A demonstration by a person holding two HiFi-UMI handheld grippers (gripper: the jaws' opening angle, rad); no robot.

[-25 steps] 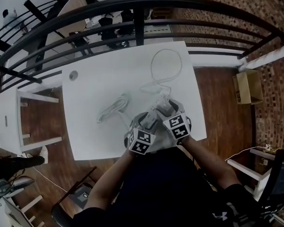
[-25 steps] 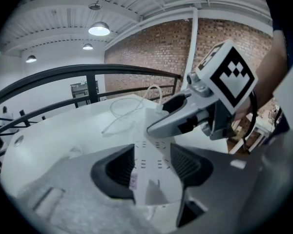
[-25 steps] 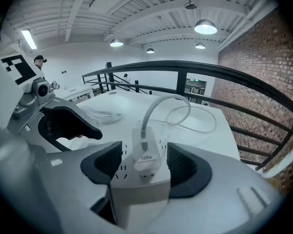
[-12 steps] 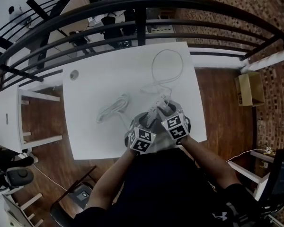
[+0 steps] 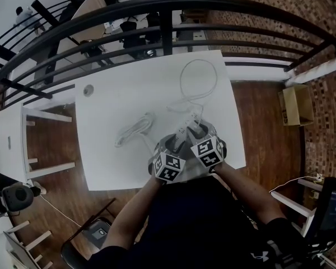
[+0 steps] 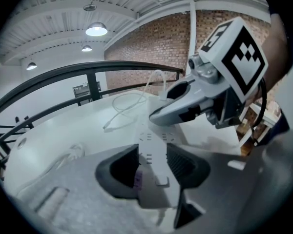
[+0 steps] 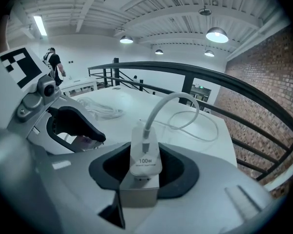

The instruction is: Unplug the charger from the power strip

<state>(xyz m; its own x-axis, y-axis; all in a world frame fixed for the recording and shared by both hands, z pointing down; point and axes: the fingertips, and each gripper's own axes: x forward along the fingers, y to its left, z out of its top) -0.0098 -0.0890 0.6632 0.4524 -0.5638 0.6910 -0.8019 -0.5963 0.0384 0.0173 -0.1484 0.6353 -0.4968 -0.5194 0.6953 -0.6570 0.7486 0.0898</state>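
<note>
My left tongs [image 6: 153, 164] are closing around the power strip [image 6: 149, 140]. Only the right gripper view shows the charger [image 7: 146, 152] between my closing right tongs [image 7: 145, 172].

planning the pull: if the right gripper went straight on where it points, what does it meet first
The charger, standing between the closing jaws of the right gripper; pads seem not quite pressing yet.

In the head view, the marker cubes [image 5: 168, 167] are covering the near end of the power strip [image 5: 181, 133] and most of the charger [image 5: 196, 129].
</note>
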